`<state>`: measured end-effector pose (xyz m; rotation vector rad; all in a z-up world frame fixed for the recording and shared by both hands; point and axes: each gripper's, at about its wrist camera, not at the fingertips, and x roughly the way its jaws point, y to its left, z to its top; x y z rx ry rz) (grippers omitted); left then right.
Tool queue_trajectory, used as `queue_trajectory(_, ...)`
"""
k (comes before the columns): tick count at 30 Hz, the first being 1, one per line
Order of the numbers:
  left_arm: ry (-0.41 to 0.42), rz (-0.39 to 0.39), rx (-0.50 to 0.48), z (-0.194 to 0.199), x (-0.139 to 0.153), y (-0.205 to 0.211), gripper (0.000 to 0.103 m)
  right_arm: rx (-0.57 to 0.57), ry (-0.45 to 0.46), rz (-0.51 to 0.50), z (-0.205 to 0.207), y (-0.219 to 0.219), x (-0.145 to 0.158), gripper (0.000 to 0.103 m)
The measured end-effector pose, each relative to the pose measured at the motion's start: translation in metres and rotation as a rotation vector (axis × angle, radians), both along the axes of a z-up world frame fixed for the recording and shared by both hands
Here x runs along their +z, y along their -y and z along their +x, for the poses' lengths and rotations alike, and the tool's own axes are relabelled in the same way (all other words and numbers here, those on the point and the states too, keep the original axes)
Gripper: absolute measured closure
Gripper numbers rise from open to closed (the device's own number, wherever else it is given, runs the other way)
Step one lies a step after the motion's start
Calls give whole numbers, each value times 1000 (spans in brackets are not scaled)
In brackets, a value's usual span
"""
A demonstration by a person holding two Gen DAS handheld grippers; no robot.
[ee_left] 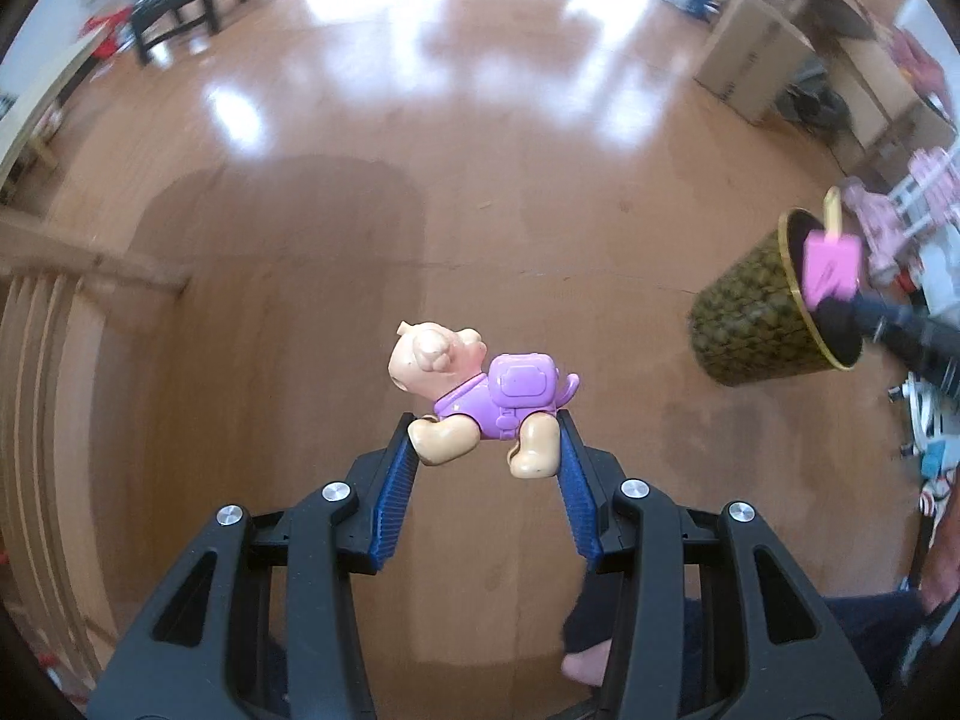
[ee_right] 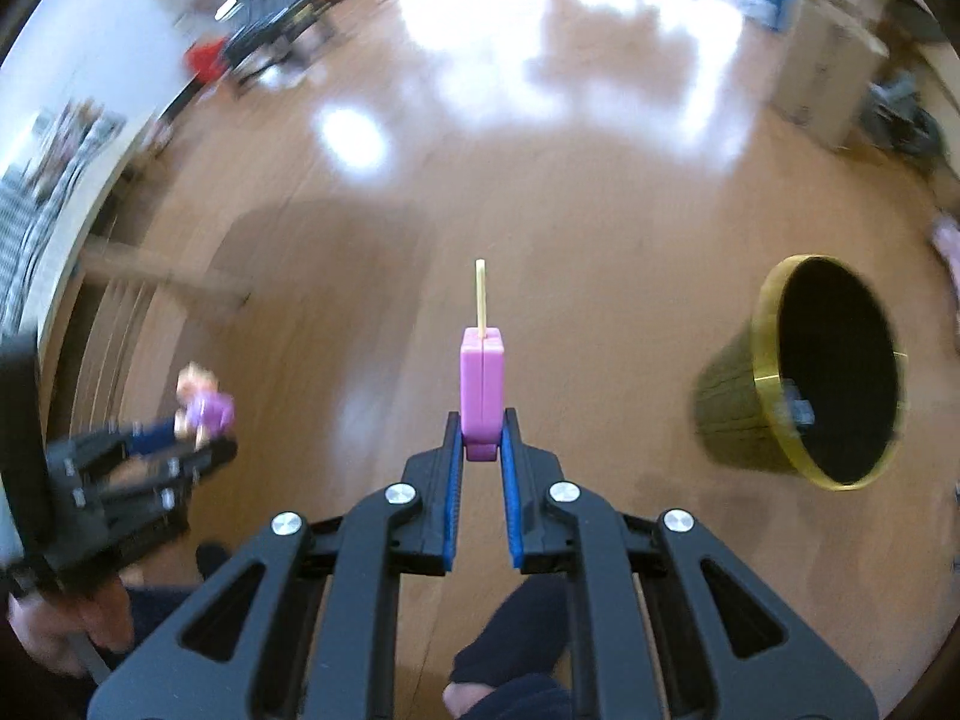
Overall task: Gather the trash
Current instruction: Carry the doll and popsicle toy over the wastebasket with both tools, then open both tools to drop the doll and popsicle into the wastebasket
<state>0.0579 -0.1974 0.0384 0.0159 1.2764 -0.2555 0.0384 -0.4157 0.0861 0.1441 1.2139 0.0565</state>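
Both hands are loaded up here. The left hand-held gripper (ee_left: 487, 441) is clamped on a little toy dog (ee_left: 474, 399) – cream head and paws, purple vest with a backpack on it. The blue pads (ee_left: 399, 483) pinch it at the legs, so the body sticks out past the fingertips, lying sideways with its head toward the left. It hangs in the air above the wooden floor (ee_left: 480, 180), not touching it.

The right hand-held gripper (ee_right: 481, 435) is closed on a pink toy popsicle (ee_right: 481, 387), gripped at its lower end, standing upright with the pale stick (ee_right: 480, 299) pointing away from the camera. Also off the floor.

The bin (ee_right: 807, 381) is a dark olive textured basket with a gold rim, sitting on the floor to the right, tilted in the fisheye so you look into its black inside. There's something small and greyish near the rim inside – too blurry to say what. In the right wrist view the popsicle is well left of the bin; in the left wrist view the popsicle (ee_left: 831, 267) shows in front of the bin (ee_left: 759, 315) mouth, right gripper (ee_left: 840, 306) coming in from the right edge.

Far side: cardboard boxes (ee_left: 753, 69) on the right, a dark chair (ee_left: 180, 3) far left, and wooden slats (ee_left: 42, 390) on the near left
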Motion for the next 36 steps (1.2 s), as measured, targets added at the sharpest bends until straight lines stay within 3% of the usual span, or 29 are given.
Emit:
queue_trajectory(7, 18, -76, -161, 31, 15, 153, 59, -363, 52, 59, 1, 157, 24, 90)
queue_trajectory(10, 27, -121, -236, 37, 18, 220, 59, -457, 44, 56, -4, 202, 21, 90)
queue_trajectory(14, 38, -114, -324, 42, 11, 296, 59, -553, 28, 92, -8, 250, 11, 90)
queue_trajectory(20, 30, -102, -377, 55, -11, 356, 59, -644, 19, 126, -16, 290, 1, 90)
queue_trajectory(29, 13, -154, -403, 64, -35, 391, 56, -677, 19, 120, -12, 304, -3, 90)
queue_trajectory(30, 16, -163, -400, 65, -36, 393, 44, -687, 17, 123, -13, 308, -5, 87)
queue_trajectory(31, 24, -170, -392, 66, -37, 394, 25, -702, 11, 126, -15, 312, -6, 63)
queue_trajectory(33, 48, -176, -370, 67, -35, 393, 20, -726, 25, 141, -20, 319, -8, 13)
queue_trajectory(36, 34, -194, -351, 71, -37, 388, 20, -731, 46, 132, -23, 320, -2, 12)
